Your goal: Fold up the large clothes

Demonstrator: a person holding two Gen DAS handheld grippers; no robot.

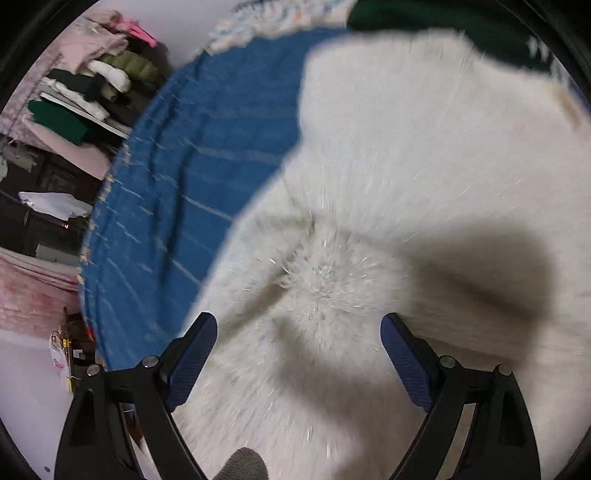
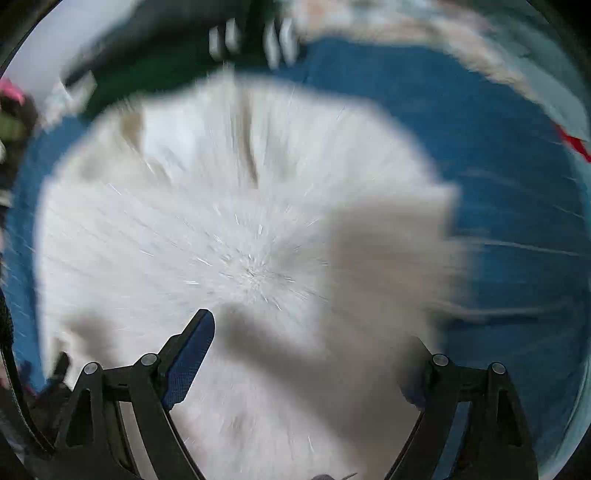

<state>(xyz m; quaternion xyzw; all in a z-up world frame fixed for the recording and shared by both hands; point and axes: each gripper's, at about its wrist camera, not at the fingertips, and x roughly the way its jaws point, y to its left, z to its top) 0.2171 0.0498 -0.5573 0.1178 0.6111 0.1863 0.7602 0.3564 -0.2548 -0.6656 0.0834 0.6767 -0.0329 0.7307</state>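
The blue bedspread (image 1: 192, 155) carries a white fluffy garment (image 1: 388, 166), spread flat with a dark green garment (image 1: 443, 26) at its far edge. Both left tongs (image 1: 299, 328) and right tongs (image 2: 314, 332) hang spread wide directly above the white pile, holding nothing, about equally near.

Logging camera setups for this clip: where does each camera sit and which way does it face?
Left wrist: on the left claw, looking down along its open fingers at the white garment; blue cloth to the left.
Right wrist: on the right claw, also open, looking down at the garment's middle.
Shared: white garment, blue cloth, dark green garment.
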